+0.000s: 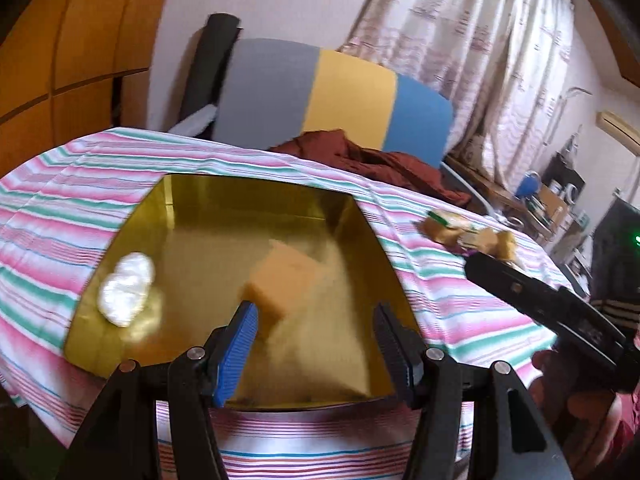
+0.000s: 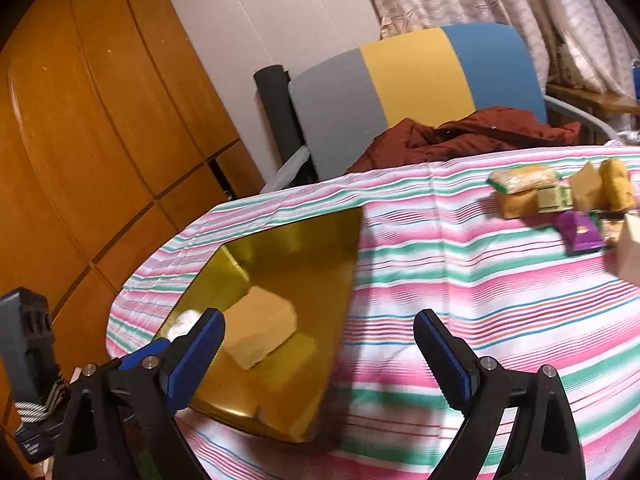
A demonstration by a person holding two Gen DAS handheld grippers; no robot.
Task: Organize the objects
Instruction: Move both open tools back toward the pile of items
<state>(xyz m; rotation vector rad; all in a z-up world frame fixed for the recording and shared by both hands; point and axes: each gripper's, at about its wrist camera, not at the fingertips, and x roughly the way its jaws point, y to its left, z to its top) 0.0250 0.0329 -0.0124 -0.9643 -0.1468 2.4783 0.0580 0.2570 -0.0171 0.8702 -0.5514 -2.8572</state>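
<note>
While shallow gold metal tray (image 1: 192,208) fills centre frame on striped pink-green tablecloth (image 1: 72,184), left gripper (image 1: 316,344) hangs released over it, nothing grasped. Tan sponge block (image 1: 280,280) lies inside tray; white crumpled wrapper (image 1: 126,288) at tray's left. Right gripper (image 2: 320,356) jaws spread wide, empty, lower frame. Small packets (image 2: 560,196) clustered upper right.

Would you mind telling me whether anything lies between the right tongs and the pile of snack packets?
Nothing visible does. Only bare striped tablecloth lies between the right tongs, open and empty, and the snack packets at the far right. The gold tray sits off to the left.
</note>
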